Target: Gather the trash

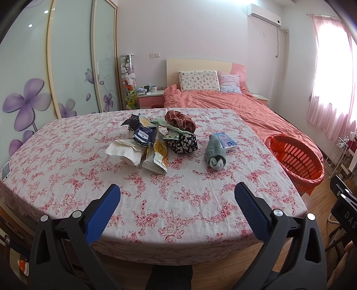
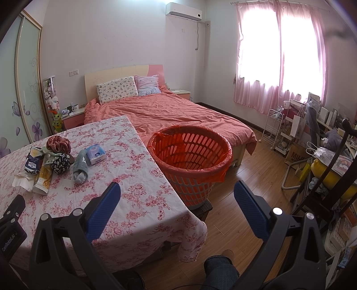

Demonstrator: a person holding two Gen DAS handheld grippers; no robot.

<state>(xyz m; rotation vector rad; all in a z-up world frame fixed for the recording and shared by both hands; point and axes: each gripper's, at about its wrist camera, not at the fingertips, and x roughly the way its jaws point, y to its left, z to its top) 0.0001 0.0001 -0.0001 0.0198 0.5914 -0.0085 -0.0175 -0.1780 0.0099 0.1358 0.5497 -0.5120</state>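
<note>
Blue-padded left tongs (image 1: 177,193) and right tongs (image 2: 177,193) gape empty.

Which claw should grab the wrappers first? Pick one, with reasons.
Left. The left claw is open and faces the wrappers head-on across the table. The right claw, also open, points at the basket.

A home bedroom. The bed (image 2: 169,111) with its salmon quilt and two pillows (image 2: 117,91) anchors it: a pink nightstand (image 2: 72,118) to its left, a floral sliding wardrobe (image 1: 67,55) beyond that, an air conditioner (image 2: 184,11) above, pink curtains (image 2: 279,55) to its right, and what looks like a cluttered desk.
</note>
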